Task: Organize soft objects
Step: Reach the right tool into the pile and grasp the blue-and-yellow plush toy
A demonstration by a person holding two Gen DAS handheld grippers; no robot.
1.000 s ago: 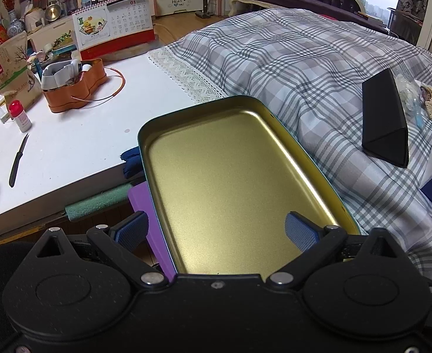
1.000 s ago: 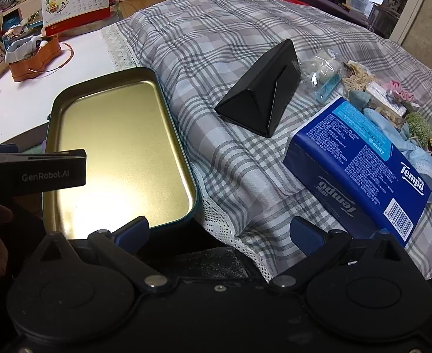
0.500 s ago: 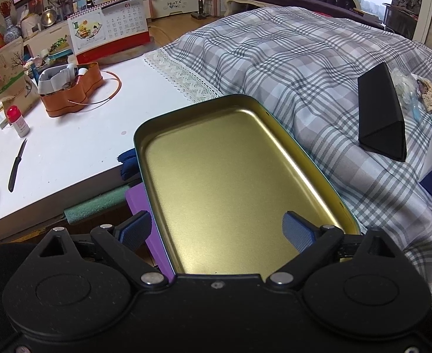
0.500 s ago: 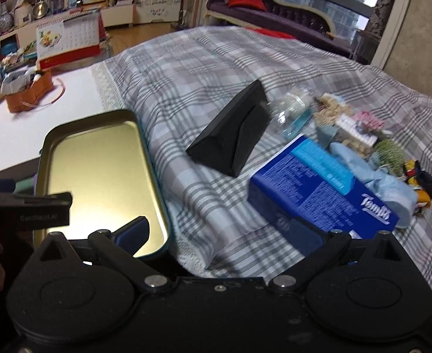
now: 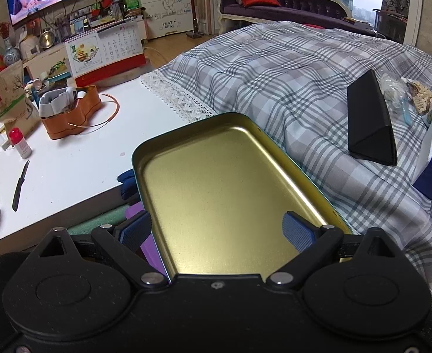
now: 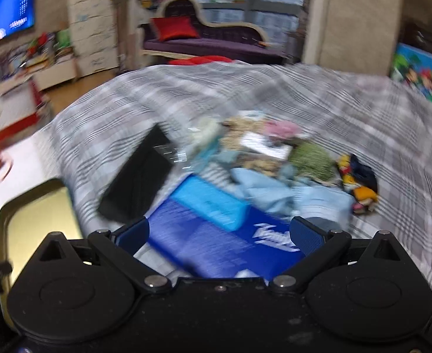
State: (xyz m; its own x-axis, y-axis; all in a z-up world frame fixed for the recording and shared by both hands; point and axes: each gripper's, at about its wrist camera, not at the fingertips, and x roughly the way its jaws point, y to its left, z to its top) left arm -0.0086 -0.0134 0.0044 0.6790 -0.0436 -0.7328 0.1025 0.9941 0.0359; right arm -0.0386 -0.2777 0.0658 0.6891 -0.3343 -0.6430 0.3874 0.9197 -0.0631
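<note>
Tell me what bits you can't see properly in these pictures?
- Pile of soft things, right wrist view: motion blur smears them, so I cannot name each.
- Tissue box, right wrist view: lettering blurred; in the left wrist view the frame edge cuts it off.
- Gold tray, left wrist view: the left gripper hides its near end.

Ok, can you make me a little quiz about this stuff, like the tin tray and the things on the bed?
1. True or false: the tin tray has something in it.
2. What colour is the tissue box? A red, B blue, C green.
3. Fill in: the black case lies on the checked ____.

Key: 1 false. 2 B. 3 blanket.
</note>
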